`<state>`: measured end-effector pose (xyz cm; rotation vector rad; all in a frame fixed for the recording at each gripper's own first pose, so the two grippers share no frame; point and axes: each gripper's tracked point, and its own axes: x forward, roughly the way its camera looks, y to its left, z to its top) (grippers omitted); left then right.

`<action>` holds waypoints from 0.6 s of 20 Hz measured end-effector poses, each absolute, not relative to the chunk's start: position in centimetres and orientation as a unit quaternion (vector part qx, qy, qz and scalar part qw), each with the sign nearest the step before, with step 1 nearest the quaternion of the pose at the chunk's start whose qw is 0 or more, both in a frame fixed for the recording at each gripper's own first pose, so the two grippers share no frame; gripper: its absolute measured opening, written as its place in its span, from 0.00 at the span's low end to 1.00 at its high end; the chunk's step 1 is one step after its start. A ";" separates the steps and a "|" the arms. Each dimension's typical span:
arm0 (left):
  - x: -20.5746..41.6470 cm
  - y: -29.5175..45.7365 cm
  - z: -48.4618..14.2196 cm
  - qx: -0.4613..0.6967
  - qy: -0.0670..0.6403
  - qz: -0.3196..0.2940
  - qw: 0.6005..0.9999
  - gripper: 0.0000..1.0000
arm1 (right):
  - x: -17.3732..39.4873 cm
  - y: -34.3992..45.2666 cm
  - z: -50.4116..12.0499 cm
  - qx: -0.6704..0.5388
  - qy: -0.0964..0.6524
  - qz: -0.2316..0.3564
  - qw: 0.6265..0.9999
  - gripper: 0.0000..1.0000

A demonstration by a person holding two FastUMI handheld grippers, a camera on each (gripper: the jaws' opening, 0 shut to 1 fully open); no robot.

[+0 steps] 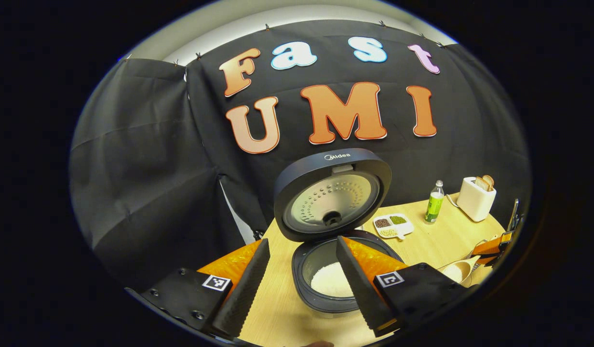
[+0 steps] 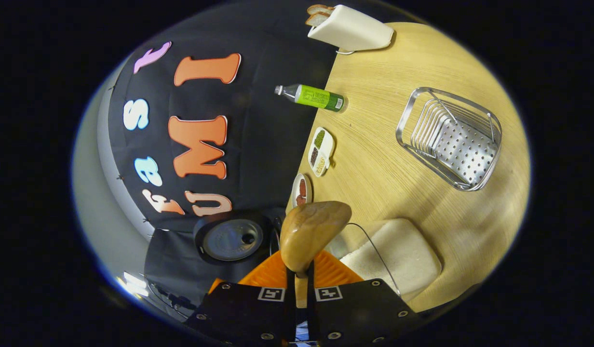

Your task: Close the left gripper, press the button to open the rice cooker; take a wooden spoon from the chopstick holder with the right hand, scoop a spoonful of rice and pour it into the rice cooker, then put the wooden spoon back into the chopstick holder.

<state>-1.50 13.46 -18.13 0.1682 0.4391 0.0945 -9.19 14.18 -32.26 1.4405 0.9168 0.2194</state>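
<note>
The dark rice cooker (image 1: 310, 302) stands with its lid (image 1: 333, 193) up, and white rice (image 1: 328, 279) lies in the pot. My left gripper (image 1: 302, 240) is open, its fingers spread to either side of the pot's front and holding nothing. My right gripper (image 2: 301, 274) is shut on the handle of the wooden spoon (image 2: 314, 231); this view is rolled sideways. The spoon bowl hangs beside a clear box of rice (image 2: 398, 255). In the left gripper view the spoon (image 1: 458, 271) and right gripper (image 1: 490, 248) sit right of the cooker, something white in the bowl.
On the wooden table (image 2: 388, 178) are a metal wire holder (image 2: 451, 140), a green bottle (image 2: 314, 96), a white toaster with bread (image 2: 350, 29), a divided dish of beans (image 2: 321, 152) and a small plate (image 2: 301, 190). The cooker's lid (image 2: 229, 238) is at lower left.
</note>
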 end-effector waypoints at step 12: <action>-2.9 16.3 -16.2 0.070 0.183 0.109 0.975 0.86 | -3.0 17.7 -26.4 0.683 0.392 0.138 0.601 0.08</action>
